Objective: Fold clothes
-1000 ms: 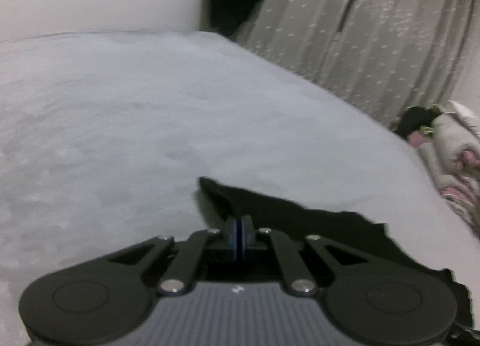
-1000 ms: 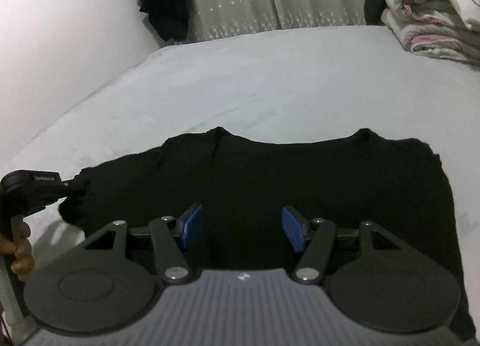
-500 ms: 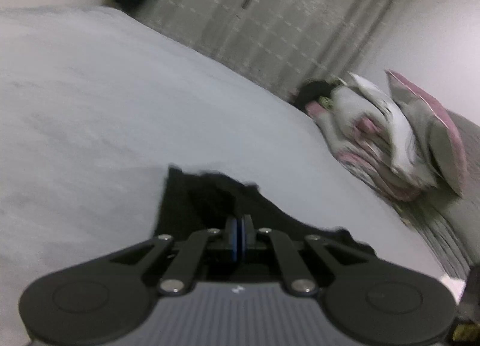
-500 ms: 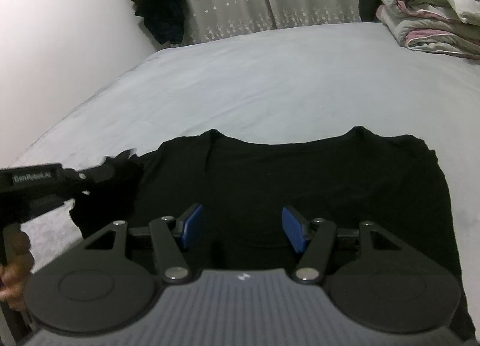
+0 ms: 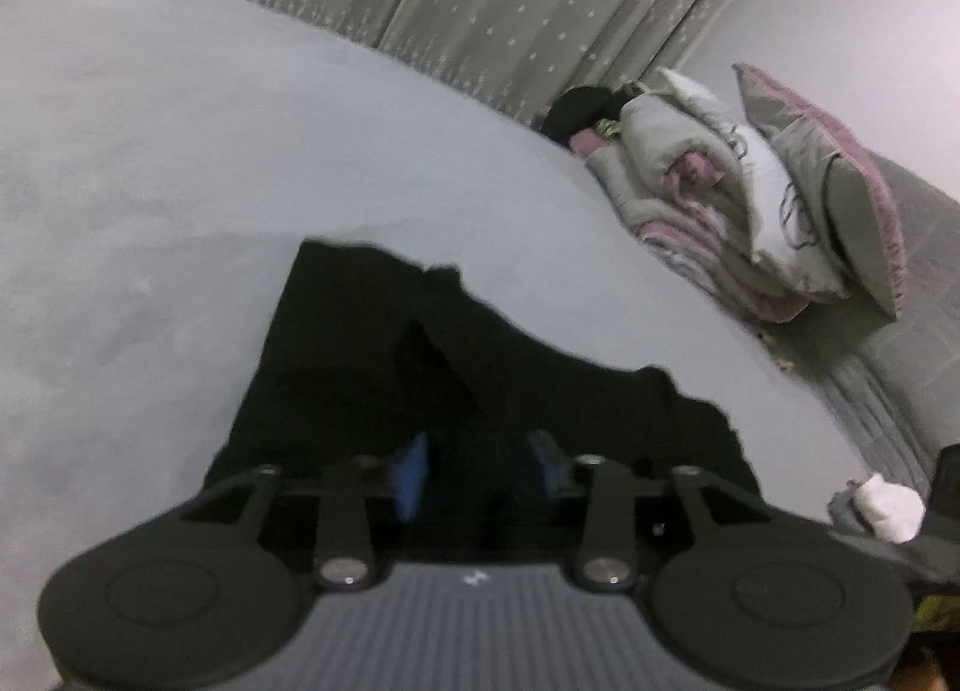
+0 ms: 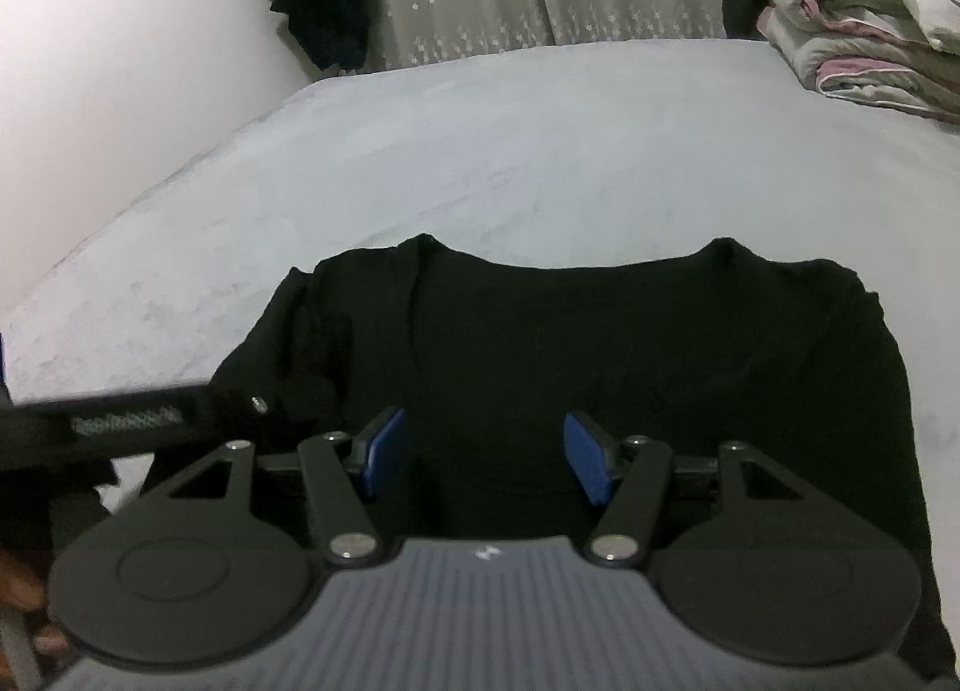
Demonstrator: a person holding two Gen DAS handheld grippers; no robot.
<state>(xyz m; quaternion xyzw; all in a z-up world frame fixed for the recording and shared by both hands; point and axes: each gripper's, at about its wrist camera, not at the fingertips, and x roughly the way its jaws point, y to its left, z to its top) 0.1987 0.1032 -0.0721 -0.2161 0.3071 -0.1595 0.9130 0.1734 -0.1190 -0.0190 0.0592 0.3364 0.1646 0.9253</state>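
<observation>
Black shirt (image 6: 630, 361) lies flat, left sleeve seemingly folded inward; both claws gape empty.

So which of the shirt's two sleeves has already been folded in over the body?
The sleeve on the left gripper's side: it lies doubled over the black T-shirt. The opposite sleeve still lies flat at the shirt's outer edge.

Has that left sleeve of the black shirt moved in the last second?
Yes. The left sleeve was carried inward from the bed sheet onto the black shirt; the left gripper is now open.
</observation>
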